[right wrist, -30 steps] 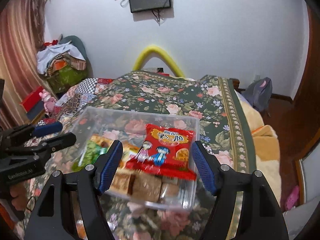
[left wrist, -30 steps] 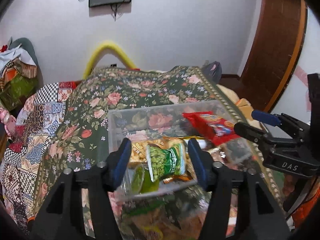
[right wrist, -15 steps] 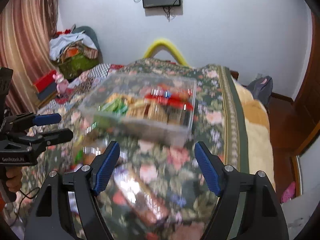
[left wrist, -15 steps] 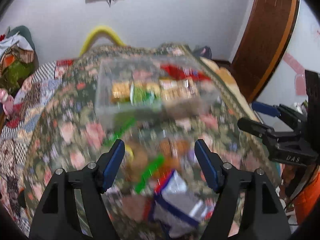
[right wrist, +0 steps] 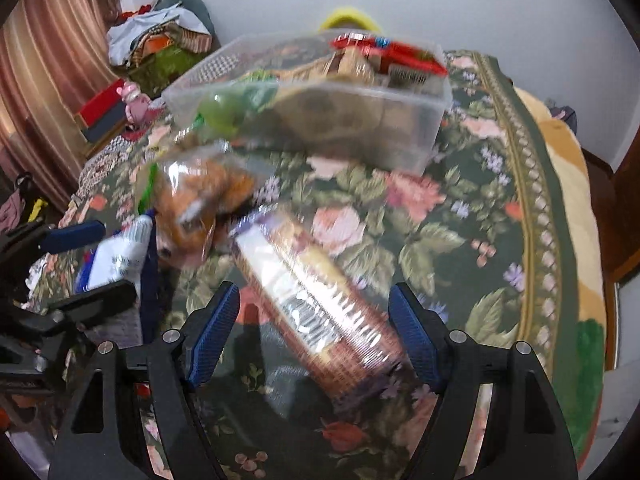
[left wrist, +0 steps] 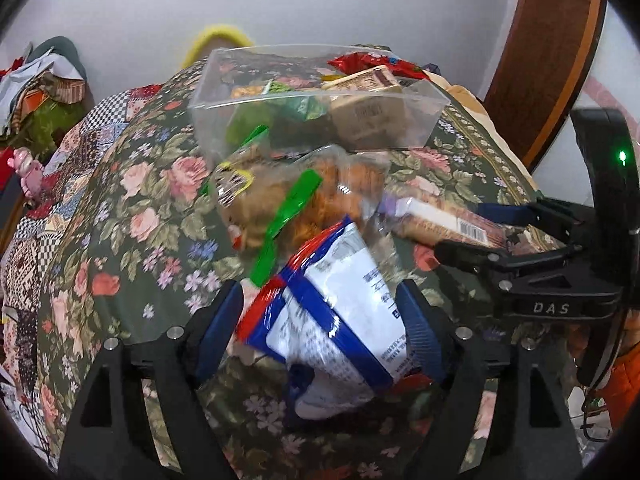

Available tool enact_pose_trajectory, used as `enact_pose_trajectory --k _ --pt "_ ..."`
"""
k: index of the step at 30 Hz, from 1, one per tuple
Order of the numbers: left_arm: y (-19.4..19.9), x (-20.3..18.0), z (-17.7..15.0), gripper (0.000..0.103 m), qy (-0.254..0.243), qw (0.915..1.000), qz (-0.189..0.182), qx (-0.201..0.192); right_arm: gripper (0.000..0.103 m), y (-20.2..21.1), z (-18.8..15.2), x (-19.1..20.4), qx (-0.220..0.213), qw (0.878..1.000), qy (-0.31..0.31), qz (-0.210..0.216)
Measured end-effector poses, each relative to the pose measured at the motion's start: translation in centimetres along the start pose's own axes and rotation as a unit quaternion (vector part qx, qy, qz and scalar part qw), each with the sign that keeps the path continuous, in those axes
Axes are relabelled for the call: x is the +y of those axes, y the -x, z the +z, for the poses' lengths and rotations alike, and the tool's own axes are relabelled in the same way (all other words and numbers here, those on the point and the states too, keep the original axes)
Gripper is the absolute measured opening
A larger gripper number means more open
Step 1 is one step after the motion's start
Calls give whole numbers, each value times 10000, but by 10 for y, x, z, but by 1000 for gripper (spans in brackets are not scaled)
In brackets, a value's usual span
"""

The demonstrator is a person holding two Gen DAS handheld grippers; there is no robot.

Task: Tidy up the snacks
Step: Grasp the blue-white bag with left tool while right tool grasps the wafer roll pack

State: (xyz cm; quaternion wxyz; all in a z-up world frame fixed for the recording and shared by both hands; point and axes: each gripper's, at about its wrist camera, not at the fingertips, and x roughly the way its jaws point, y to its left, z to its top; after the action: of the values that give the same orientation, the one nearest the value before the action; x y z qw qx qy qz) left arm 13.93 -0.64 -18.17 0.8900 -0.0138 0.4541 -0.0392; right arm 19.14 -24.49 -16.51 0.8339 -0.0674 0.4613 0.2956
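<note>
A clear plastic box (left wrist: 224, 92) holding several snack packs stands at the far side of the flowered bedspread; it also shows in the right wrist view (right wrist: 434, 120). My left gripper (left wrist: 320, 334) is open around a white, blue and red snack bag (left wrist: 344, 300), jaws apart on both sides of it. My right gripper (right wrist: 314, 330) is open around a long brown biscuit pack (right wrist: 316, 300), which also shows in the left wrist view (left wrist: 444, 222). A clear bag of orange snacks with a green strip (left wrist: 296, 200) lies between them and the box.
The flowered bedspread (right wrist: 480, 220) covers the bed. A patchwork quilt (left wrist: 36, 216) lies at the left. A pile of clothes (right wrist: 160, 36) sits by the wall, and a wooden door (left wrist: 560, 40) is at the right.
Both grippers pulled back from over the box and dropped low to the bedspread. The left one now straddles the white bag, the right one the brown biscuit pack.
</note>
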Motion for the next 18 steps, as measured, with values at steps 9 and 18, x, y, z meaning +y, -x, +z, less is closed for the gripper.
enact_pose_trajectory --k 9,18 --pt "1 22 -20 87 372 9990 -180 177 50 12 -29 11 187 9994 -38 272" --pt "-16 29 -24 85 654 9966 -403 311 50 -1 -16 18 45 9995 -295 59"
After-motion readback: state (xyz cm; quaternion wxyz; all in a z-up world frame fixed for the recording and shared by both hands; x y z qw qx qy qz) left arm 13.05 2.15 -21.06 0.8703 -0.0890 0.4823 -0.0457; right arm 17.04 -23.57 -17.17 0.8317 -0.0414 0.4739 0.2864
